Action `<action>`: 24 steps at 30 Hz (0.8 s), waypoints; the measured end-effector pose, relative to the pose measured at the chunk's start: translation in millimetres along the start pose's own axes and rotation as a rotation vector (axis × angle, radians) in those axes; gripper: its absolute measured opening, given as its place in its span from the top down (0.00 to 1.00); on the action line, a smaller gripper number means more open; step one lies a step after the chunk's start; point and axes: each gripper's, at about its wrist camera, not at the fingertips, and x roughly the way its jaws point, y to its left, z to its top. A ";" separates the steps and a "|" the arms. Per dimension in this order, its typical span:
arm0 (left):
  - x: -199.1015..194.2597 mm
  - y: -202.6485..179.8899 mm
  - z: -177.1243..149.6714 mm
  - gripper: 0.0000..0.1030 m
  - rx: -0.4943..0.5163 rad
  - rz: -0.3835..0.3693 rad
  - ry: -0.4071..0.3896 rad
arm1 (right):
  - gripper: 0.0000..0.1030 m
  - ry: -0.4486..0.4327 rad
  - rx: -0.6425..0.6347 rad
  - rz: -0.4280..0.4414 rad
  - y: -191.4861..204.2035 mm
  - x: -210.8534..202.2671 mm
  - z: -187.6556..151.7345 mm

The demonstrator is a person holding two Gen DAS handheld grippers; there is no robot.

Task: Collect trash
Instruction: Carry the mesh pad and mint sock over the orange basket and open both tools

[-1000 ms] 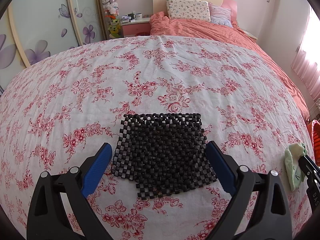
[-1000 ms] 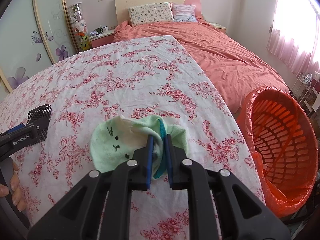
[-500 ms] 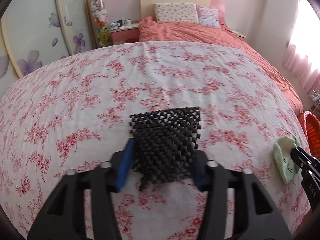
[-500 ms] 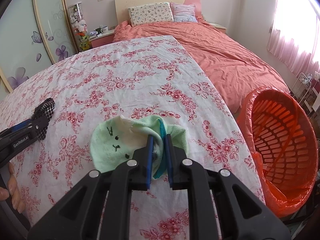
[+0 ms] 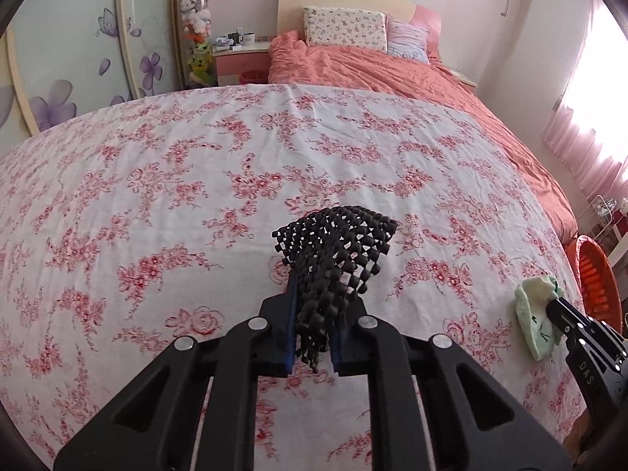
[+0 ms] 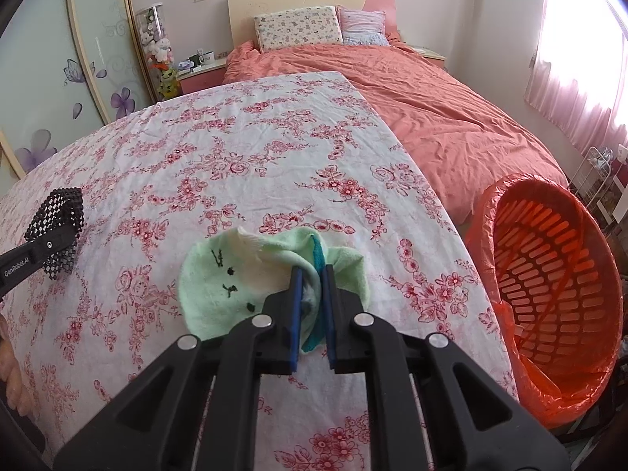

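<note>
Trash here is two soft pieces on the floral bedsheet (image 5: 196, 165), and you have a grip on both. Your left gripper (image 5: 312, 327) is closing its jaws on the black mesh mat (image 5: 337, 247), whose near end is bunched between the blue pads while the far end fans upward, clear of the sheet. It looks rubbery, light and floppy, full of open cells; expect it to droop and swing when lifted, and the bunched end you are holding seems the surest place to hold it. Your right gripper (image 6: 312, 314) has its jaws pressed together on a fold of the pale green cloth (image 6: 219, 274), the one with a small stitched face, which rests on the sheet near the bed's edge. It is limp and light, so a pinch through a doubled fold should hold. The orange waste basket (image 6: 549, 274), lined with an orange bag, stands just beside that edge, on the right.
</note>
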 end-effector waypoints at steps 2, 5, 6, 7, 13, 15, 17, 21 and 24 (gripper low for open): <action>-3.9 2.9 0.8 0.87 0.000 0.003 -0.008 | 0.91 -0.015 0.009 0.026 -3.3 -4.6 0.0; -13.0 4.0 2.3 0.87 0.002 0.007 -0.028 | 0.92 -0.053 0.026 0.061 -9.4 -20.1 2.2; -16.9 3.7 3.5 0.87 0.003 0.006 -0.035 | 0.92 -0.064 0.023 0.065 -9.8 -24.5 2.5; -19.5 2.8 4.4 0.87 0.004 0.004 -0.040 | 0.92 -0.082 0.018 0.066 -10.4 -32.0 3.3; -46.1 -12.0 9.9 0.87 0.023 -0.023 -0.086 | 0.92 -0.154 0.008 0.064 -15.0 -70.8 5.7; -53.1 -18.0 9.8 0.87 0.035 -0.032 -0.097 | 0.92 -0.173 0.016 0.058 -18.5 -83.0 5.4; -61.5 -27.6 9.2 0.87 0.053 -0.047 -0.108 | 0.92 -0.186 0.023 0.051 -23.0 -91.4 4.8; -74.5 -45.2 7.3 0.87 0.084 -0.070 -0.124 | 0.92 -0.216 0.034 0.030 -32.2 -110.8 3.0; -83.6 -62.4 5.7 0.87 0.115 -0.088 -0.132 | 0.92 -0.234 0.041 0.017 -39.8 -123.8 0.1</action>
